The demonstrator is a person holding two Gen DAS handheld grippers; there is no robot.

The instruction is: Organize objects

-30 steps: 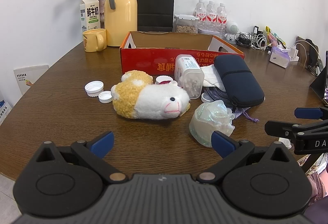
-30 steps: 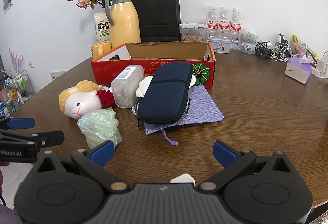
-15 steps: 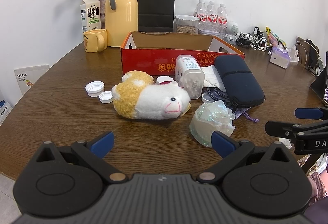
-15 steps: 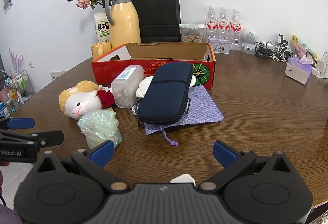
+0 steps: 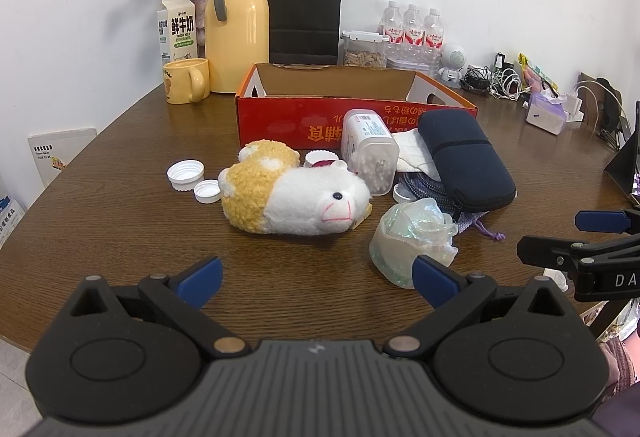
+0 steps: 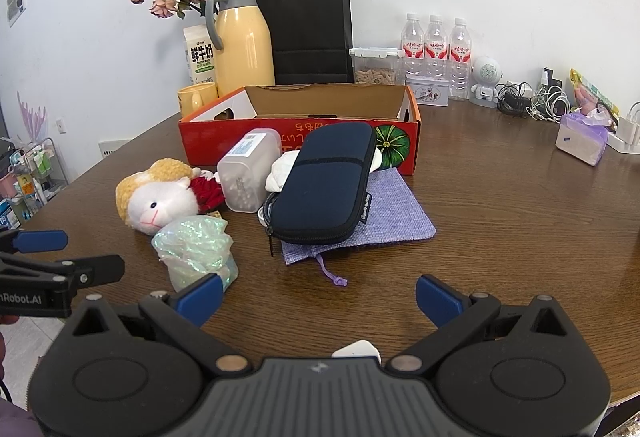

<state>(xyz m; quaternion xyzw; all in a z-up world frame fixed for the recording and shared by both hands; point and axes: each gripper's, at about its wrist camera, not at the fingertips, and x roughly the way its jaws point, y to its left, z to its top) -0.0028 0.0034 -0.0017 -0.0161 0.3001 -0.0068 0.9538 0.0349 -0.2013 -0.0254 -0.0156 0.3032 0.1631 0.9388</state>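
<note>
I had my left gripper (image 5: 316, 277) low over the near edge of the wooden table (image 5: 100, 205), its blue pads spread wide with nothing between them. The right gripper (image 6: 318, 297) sat the same way, jaws apart and empty, with a small white object (image 6: 356, 349) lying just under its nose; I could not tell what it was.

Nearest the left claw was a crumpled iridescent plastic bag (image 5: 412, 237), just beside the right-hand pad. Beyond it lay the plush hamster (image 5: 296, 197) on its side, with two white bottle caps (image 5: 186, 175) to its left. From the right view, a navy zip case (image 6: 324, 185) rested on a purple drawstring pouch (image 6: 400, 213), its far end propped on a wad of white cloth (image 6: 284, 169), beside a clear lidded container (image 6: 248, 169) lying on its side.

All of this clutter was gathered in front of the open red cardboard box (image 5: 352, 117), whose visible interior looked bare, so I judged nothing had been packed yet and the box was the intended destination. With both claws open and level with the pile, the bag or the hamster looked the easiest first pick.
</note>
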